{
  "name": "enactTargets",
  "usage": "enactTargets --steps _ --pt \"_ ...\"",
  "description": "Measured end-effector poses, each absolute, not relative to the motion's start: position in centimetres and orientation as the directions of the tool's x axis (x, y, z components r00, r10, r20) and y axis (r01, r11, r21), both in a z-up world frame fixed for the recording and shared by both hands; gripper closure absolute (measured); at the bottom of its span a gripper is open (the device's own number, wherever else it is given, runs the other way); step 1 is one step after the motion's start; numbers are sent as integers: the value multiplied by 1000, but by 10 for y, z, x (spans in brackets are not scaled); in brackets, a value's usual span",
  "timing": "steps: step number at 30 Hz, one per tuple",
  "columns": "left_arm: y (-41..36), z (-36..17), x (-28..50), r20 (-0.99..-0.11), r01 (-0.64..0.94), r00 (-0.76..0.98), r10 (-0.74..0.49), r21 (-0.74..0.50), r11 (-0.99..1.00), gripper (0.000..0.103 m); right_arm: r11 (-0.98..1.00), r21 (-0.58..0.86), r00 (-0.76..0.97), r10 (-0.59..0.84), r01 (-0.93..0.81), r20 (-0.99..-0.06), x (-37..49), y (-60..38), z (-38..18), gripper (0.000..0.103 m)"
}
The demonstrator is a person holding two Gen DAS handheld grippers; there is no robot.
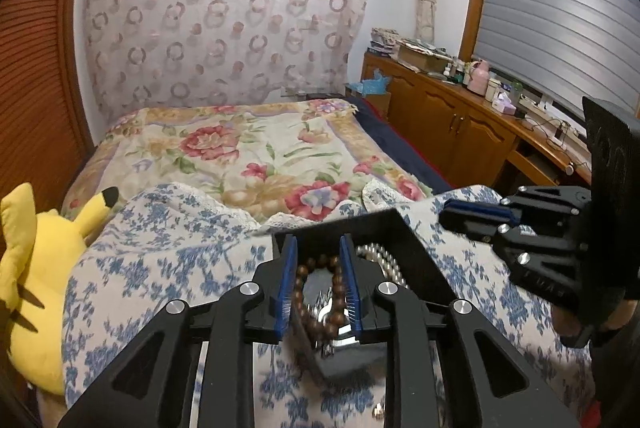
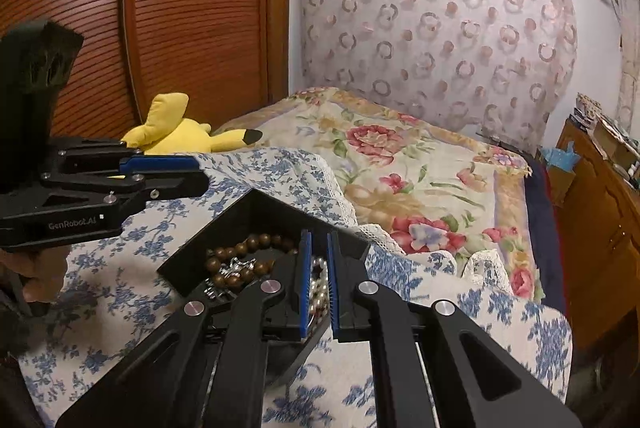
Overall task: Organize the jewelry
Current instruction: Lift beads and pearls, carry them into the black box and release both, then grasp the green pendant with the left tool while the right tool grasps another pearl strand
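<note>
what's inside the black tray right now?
In the black tray: a brown wooden bead bracelet, a pearl strand and a silvery metal piece. The right claw covers part of the pearls; the tray's near end is hidden under both claws.

The left gripper (image 1: pixel 318 284) hides the near part of the black tray (image 1: pixel 404 228) and part of the brown beads (image 1: pixel 316 324), and the stuff under the beads is too blurry to tell. The right gripper (image 2: pixel 318 284) covers most of the pearls (image 2: pixel 319 288), so only a few show between its fingers. The yellow toy (image 1: pixel 36 268) is cut off by the picture's left edge.
</note>
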State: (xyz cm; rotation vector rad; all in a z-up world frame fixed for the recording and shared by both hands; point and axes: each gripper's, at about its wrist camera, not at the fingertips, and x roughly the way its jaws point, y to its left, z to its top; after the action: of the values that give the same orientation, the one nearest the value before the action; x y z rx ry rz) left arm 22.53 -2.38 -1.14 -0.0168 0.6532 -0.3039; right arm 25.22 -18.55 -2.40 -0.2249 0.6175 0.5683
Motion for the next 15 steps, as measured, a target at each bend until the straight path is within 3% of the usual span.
enactTargets --steps 10,13,15 --pt "-12 -32 158 -616 275 737 -278 -101 956 74 833 16 657 448 -553 -606 173 -201 -40 94" --pt "-11 -42 142 -628 276 728 -276 -101 956 64 838 23 652 442 -546 -617 150 -204 -50 93" --pt "-11 -50 130 -639 286 716 -280 -98 953 60 842 31 649 439 -539 -621 137 -206 -55 83"
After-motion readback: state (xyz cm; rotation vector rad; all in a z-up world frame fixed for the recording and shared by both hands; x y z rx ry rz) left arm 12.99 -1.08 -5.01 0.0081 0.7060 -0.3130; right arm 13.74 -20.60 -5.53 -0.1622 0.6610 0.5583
